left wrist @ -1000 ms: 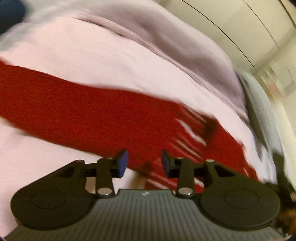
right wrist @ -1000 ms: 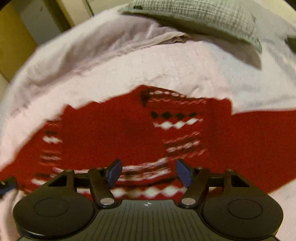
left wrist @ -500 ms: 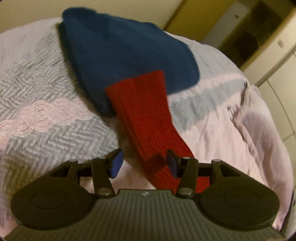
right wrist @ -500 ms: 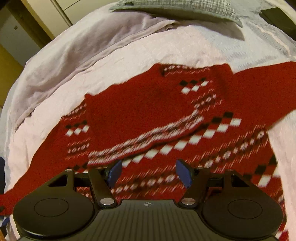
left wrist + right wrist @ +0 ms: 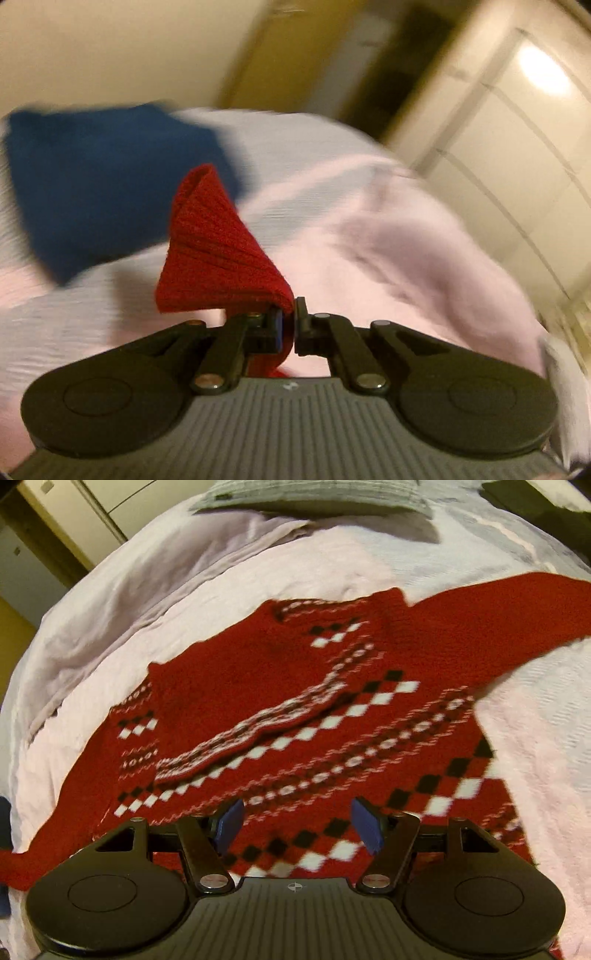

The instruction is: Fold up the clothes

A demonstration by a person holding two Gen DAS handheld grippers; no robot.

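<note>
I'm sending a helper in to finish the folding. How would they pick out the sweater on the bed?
On the bed covered in pale pink bedding, below the grey checked pillow, the sweater lies spread out. It is the only red knit there, banded with black and white diamonds, unlike the plain blue cloth nearby.

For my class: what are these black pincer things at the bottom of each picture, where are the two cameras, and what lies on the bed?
There is no robot arm. A person holds a two-finger gripper in each hand, and a wide-angle camera on each looks forward along its fingers.

The left view shows the left gripper closed on the cuff of a red sleeve, lifted above the pale bedding. A blurred dark blue garment lies behind.

The right view shows the right gripper open and holding nothing, above a red sweater patterned with black and white diamonds, spread on the bed. A grey checked pillow lies beyond.
</note>
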